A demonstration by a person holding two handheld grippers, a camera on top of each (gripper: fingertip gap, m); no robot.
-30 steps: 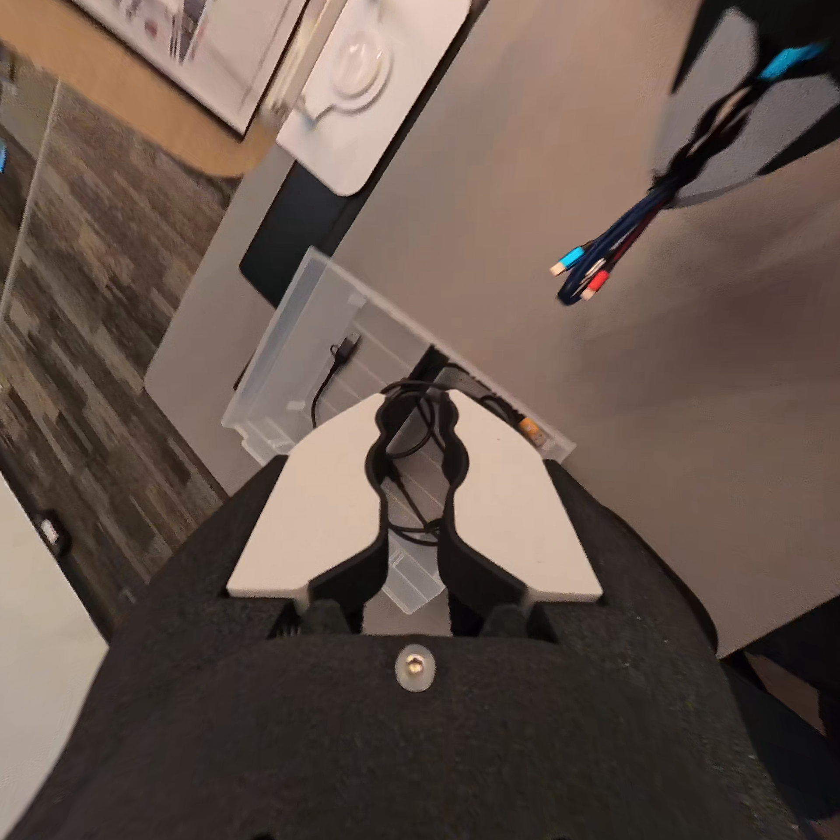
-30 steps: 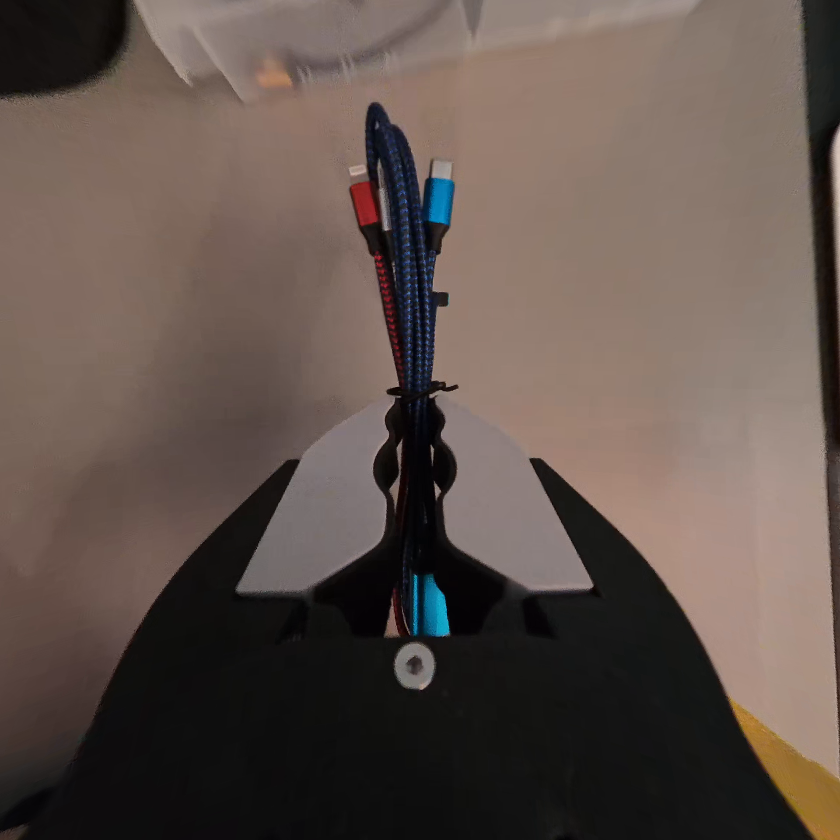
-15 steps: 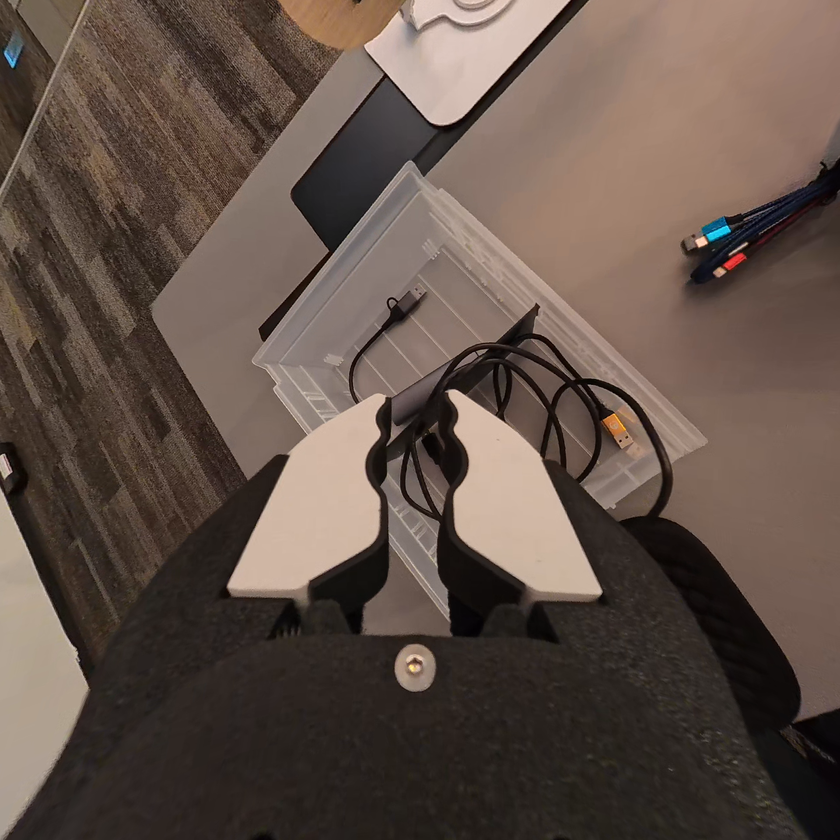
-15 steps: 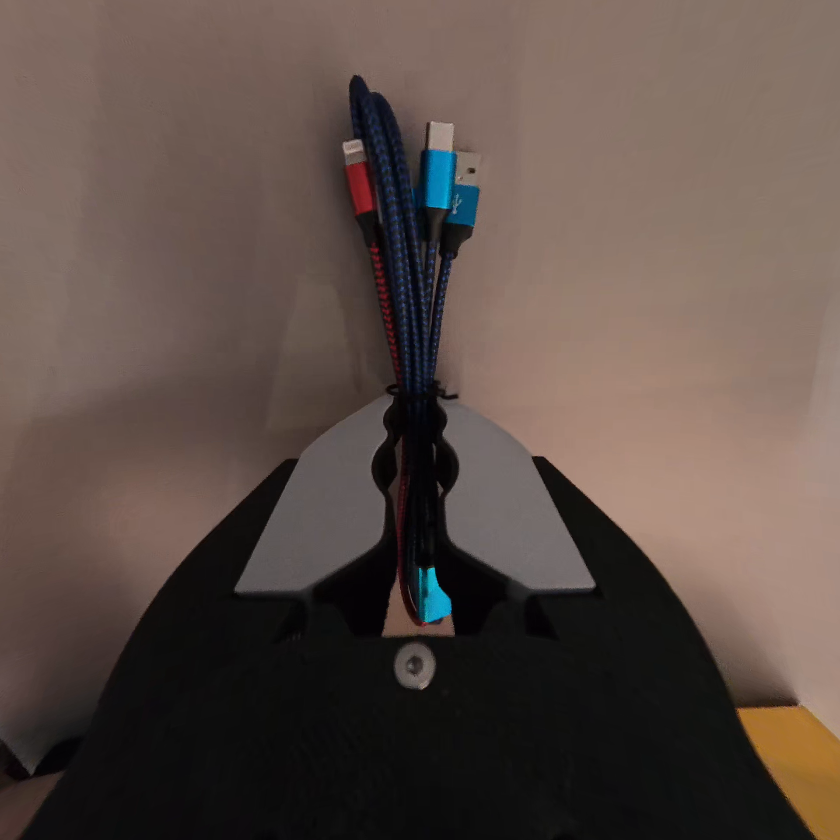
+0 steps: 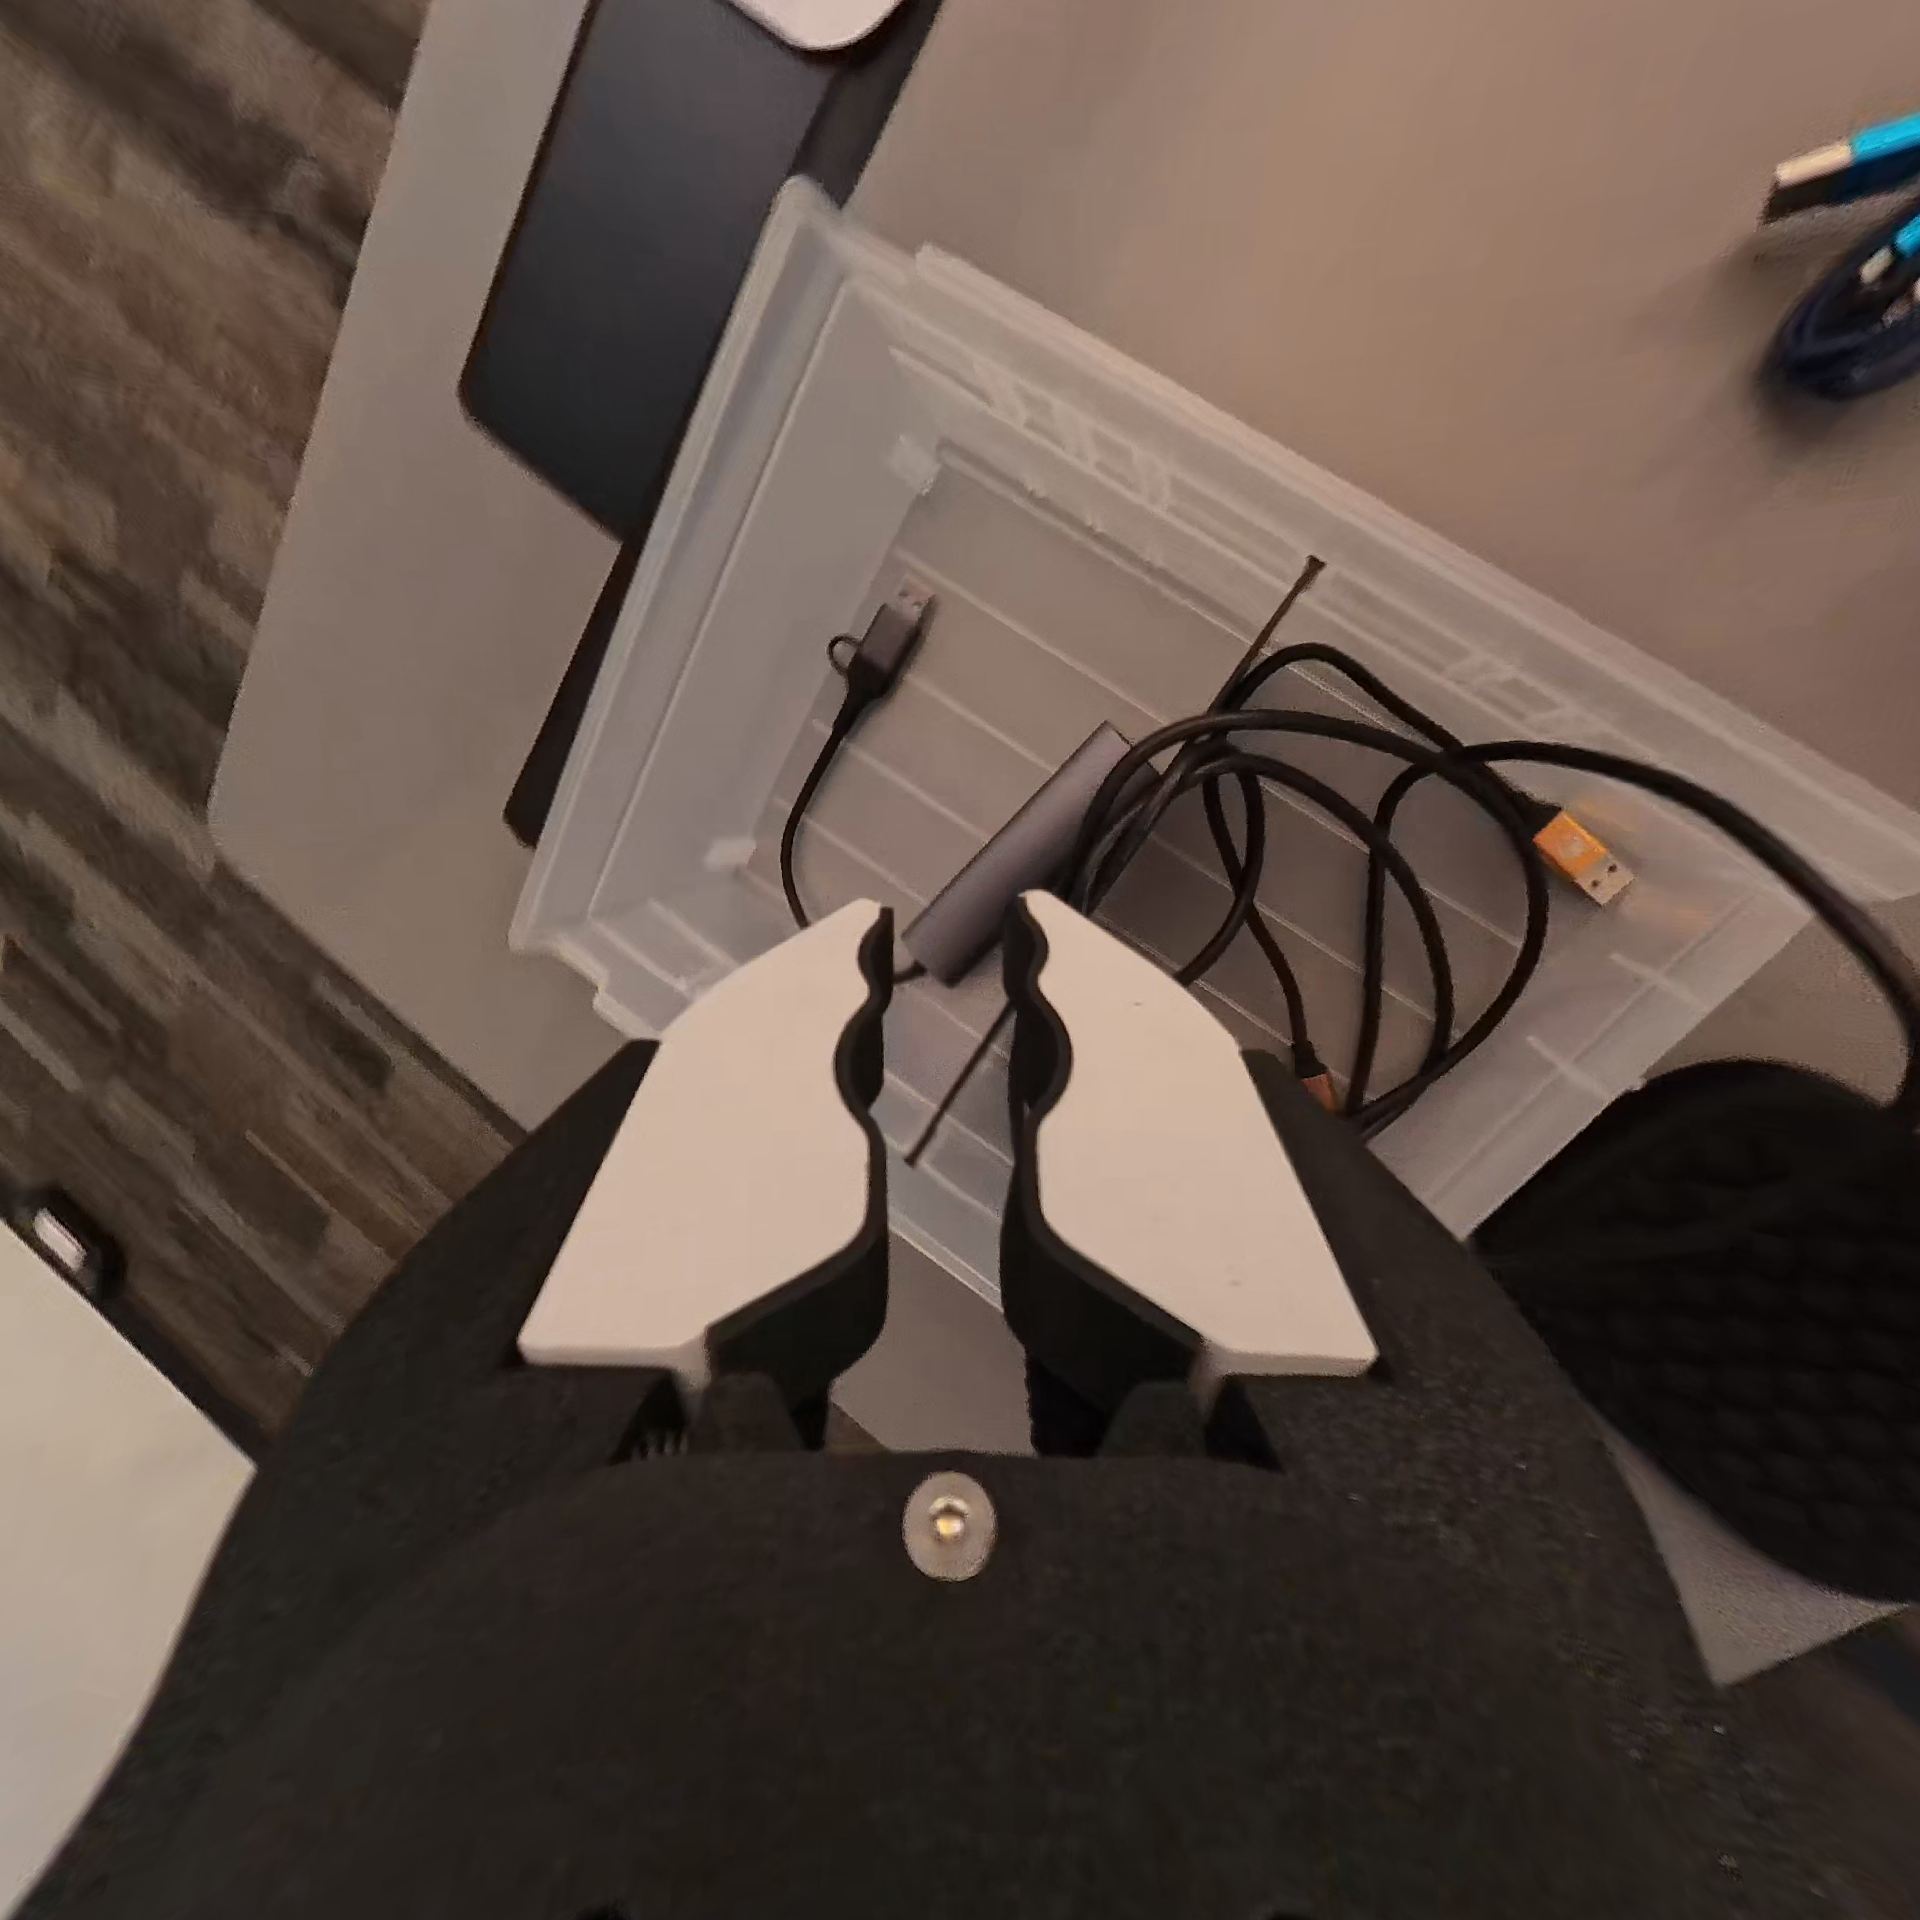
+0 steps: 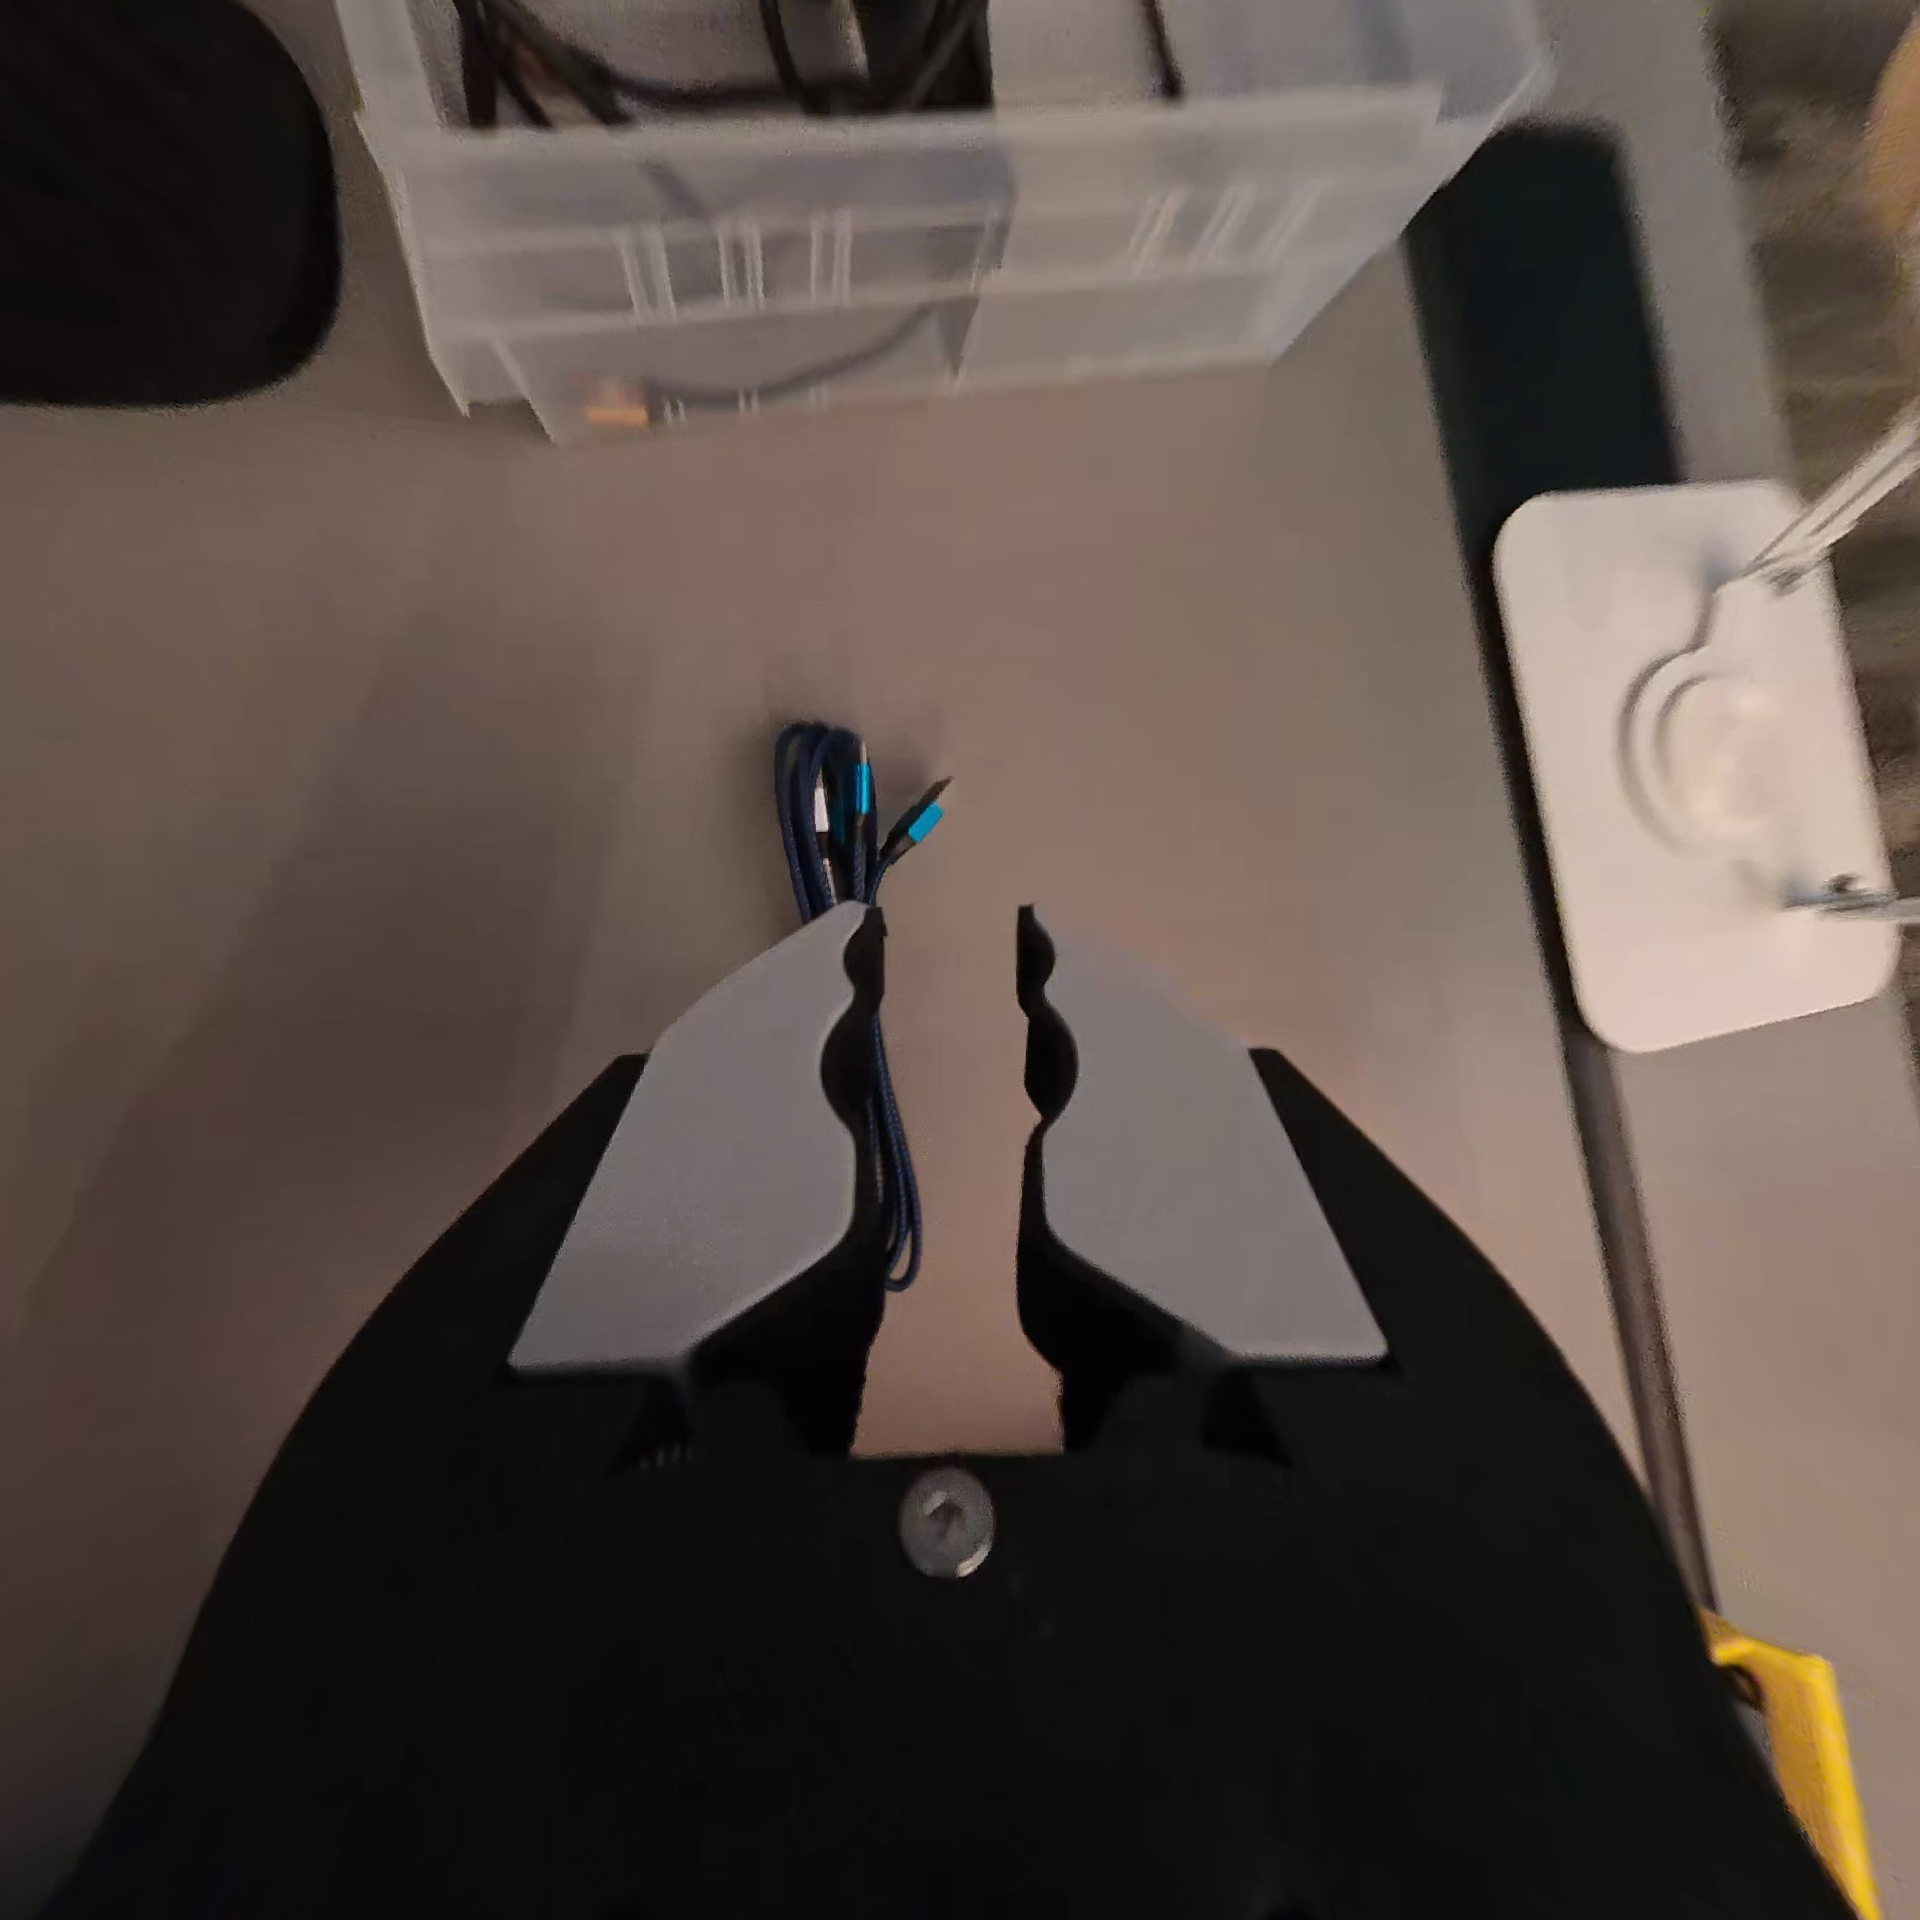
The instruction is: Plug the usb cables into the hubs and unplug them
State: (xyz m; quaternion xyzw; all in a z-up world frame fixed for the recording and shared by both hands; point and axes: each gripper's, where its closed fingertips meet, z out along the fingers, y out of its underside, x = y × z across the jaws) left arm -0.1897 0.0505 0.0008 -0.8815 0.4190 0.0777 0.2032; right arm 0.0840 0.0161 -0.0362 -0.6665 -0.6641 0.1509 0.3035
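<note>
A clear plastic bin (image 5: 790,416) on the grey table holds a grey USB hub (image 5: 1023,842) with its short black lead and plug (image 5: 891,636), and a coiled black cable with an orange USB plug (image 5: 1579,857). My left gripper (image 5: 951,920) is open and empty above the near end of the hub. A bundle of blue braided cables (image 6: 821,821) with blue plugs lies on the table; it also shows at the right edge of the left wrist view (image 5: 1849,322). My right gripper (image 6: 951,914) is open above it, the bundle beside its left finger.
The bin also shows at the top of the right wrist view (image 6: 935,239). A black mesh object (image 5: 1704,1299) sits right of the bin. A white stand base (image 6: 1683,758) lies on a dark mat (image 5: 623,260) near the table edge. Carpet floor (image 5: 125,623) lies beyond. The grippers' ends are close to 30 cm from one another.
My right gripper has opened and let go of the blue cable bundle, which now lies on the table, and has risen. My left gripper has moved closer over the hub in the bin.
</note>
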